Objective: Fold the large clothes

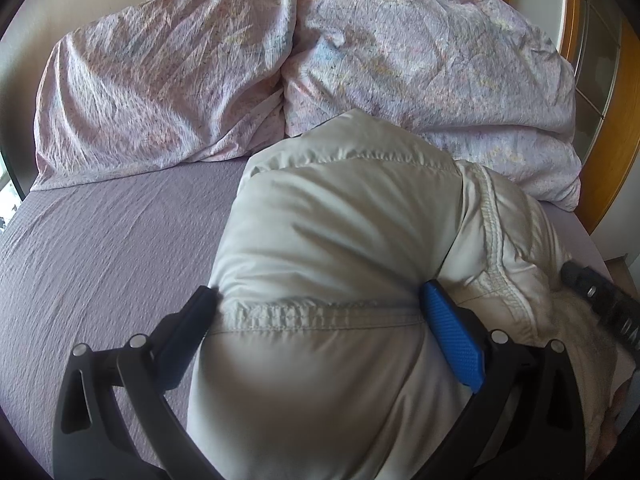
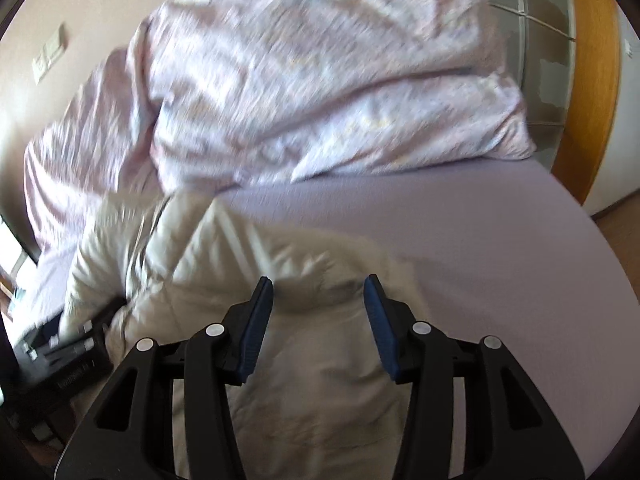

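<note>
A bulky cream puffer jacket (image 1: 336, 240) lies bunched on the lilac bed sheet (image 1: 108, 240). My left gripper (image 1: 320, 300) has its jaws wide apart around a thick fold of the jacket, both pads pressing into the fabric. In the right wrist view the jacket (image 2: 224, 264) lies below my right gripper (image 2: 319, 286), which is open and empty just above the cloth. The right gripper also shows at the right edge of the left wrist view (image 1: 600, 300). The right wrist view is motion-blurred.
Two crumpled pink-patterned pillows or duvets (image 1: 160, 80) (image 1: 440, 68) are piled at the head of the bed. A wooden frame (image 1: 608, 128) stands to the right. Bare sheet (image 2: 500, 240) lies right of the jacket. The left gripper shows at the lower left (image 2: 68, 352).
</note>
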`<state>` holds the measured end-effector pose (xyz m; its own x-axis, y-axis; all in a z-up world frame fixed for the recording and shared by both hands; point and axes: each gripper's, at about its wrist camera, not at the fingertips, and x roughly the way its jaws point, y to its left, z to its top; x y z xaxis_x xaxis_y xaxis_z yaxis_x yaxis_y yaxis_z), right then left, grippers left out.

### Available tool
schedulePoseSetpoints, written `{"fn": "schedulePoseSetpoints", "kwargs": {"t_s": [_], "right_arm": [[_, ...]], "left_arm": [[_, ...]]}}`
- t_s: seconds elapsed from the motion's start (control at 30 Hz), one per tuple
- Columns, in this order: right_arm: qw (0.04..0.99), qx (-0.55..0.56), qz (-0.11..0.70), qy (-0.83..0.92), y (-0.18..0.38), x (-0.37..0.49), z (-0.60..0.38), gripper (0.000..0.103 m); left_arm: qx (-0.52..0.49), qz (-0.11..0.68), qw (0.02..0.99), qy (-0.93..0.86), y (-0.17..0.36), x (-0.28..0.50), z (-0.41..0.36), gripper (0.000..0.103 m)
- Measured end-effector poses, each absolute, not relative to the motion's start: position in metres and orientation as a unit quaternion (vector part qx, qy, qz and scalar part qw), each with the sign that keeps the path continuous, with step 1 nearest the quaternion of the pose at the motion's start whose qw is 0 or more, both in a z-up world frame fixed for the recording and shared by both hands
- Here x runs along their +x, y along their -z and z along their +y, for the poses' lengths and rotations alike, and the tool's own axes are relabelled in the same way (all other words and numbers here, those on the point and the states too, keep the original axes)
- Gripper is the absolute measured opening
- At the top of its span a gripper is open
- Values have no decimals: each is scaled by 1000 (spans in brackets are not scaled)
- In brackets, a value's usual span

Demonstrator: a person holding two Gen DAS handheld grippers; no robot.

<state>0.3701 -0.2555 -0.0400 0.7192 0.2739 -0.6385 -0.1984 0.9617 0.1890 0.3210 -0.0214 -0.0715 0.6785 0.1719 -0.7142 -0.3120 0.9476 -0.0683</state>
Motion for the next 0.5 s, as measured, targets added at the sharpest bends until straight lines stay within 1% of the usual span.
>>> {"fn": "schedulePoseSetpoints", "kwargs": {"t_s": [0.1, 0.2, 0.23, 0.3, 0.5], "right_arm": [[926, 68, 356, -103, 38, 380, -267, 49], [911, 64, 397, -86, 58, 393, -267, 51], [911, 67, 399, -86, 62, 394, -268, 54], [912, 60, 399, -76, 67, 396, -265, 56], [915, 41, 395, -67, 76, 398, -255, 60]], "left_arm": [[-94, 378, 912, -132, 72, 320, -21, 101], [-95, 376, 912, -131, 72, 320, -22, 101], [-95, 376, 912, -130, 72, 320, -22, 101], [-96, 375, 913, -131, 72, 320, -22, 101], [-95, 375, 913, -131, 72, 320, -22, 101]]}}
